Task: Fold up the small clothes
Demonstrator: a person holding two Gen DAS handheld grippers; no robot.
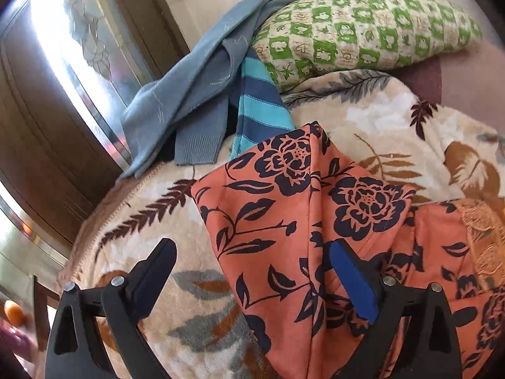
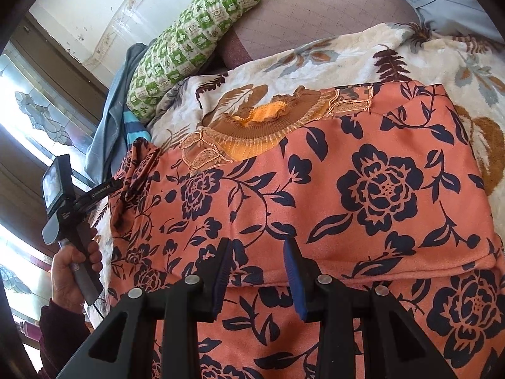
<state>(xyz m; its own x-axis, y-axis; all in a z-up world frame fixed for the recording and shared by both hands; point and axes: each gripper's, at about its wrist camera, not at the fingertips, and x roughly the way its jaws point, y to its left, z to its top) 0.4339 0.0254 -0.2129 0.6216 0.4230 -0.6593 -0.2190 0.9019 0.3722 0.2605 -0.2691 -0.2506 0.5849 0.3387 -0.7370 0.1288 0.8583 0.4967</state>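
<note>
- Left gripper [image 1: 252, 271]: two black plastic fingers with blue pads, spread wide apart; the right-hand finger hangs over the cloth, the left-hand one over the blanket, and nothing is pinched between them.
- Right gripper [image 2: 257, 271]: the same build, jaws at a narrow gap above a folded hem; whether the pads press the cloth cannot be told.
- Orange garment [image 2: 315, 189]: one piece of smooth, thin fabric printed with dark navy roses and leaves, lying on the bed, folded over itself with a straight hem across; one corner stands up in a peak in the left wrist view.
- Collar [image 2: 258, 129]: ribbed tan knit with orange lace trim, at the garment's far edge.
- Left hand [image 2: 75, 271]: wrapped round the left gripper's handle, dark sleeve below.
- Blanket [image 1: 378, 126]: one plush cream cover with brown and grey leaf motifs, under the garment.
- Grey-blue knit garment [image 1: 189, 94] and striped blue cloth [image 1: 258, 110]: one each, heaped at the bed's far edge.
- Pillow [image 1: 363, 28]: one, green-and-cream checked, farthest.
</note>
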